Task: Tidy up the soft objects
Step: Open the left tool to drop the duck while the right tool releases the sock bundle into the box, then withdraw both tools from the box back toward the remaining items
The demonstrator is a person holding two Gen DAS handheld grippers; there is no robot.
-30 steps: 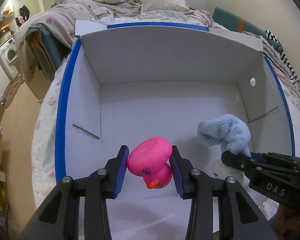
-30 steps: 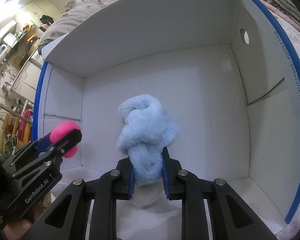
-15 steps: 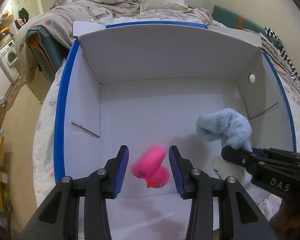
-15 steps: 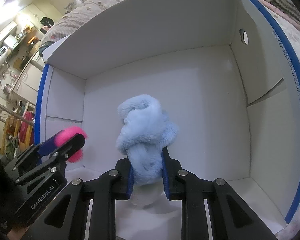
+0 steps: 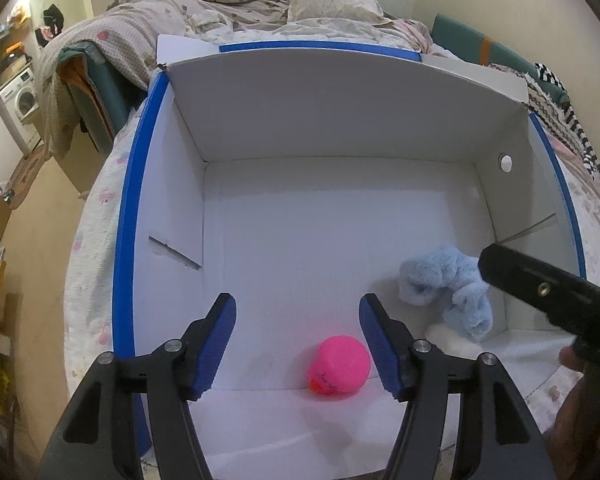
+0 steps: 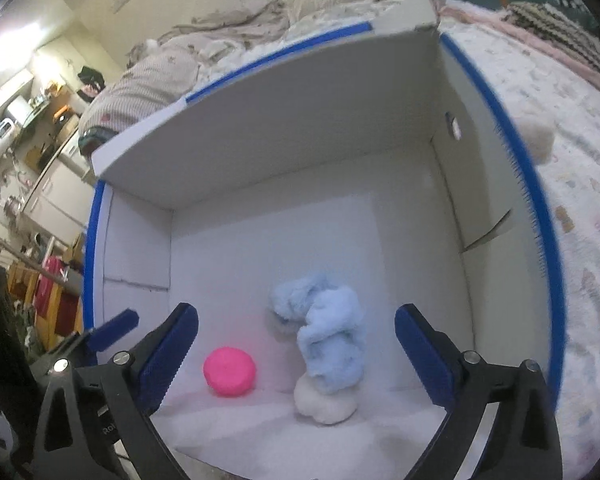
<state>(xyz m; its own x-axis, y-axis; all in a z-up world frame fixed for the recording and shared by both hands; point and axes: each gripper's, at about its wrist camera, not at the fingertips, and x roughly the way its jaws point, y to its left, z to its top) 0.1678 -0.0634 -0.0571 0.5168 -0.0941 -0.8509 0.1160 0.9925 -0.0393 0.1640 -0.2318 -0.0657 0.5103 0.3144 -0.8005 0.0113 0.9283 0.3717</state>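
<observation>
With both of my grippers spread wide and holding nothing, contents stand thus: left gripper [image 5: 298, 334] above pink duck [image 5: 339, 367], which lies on the floor of the white box [image 5: 340, 120] near its front edge; right gripper [image 6: 296, 344] framing blue plush [image 6: 328, 344], just beside the duck.

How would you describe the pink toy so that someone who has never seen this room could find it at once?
Start at the white box with blue edges that sits on the bed. On its floor, near the front, lie two things side by side: the pink toy and a plush. The toy is smooth, round and bright pink, while the plush is fluffy and pale blue.
</observation>
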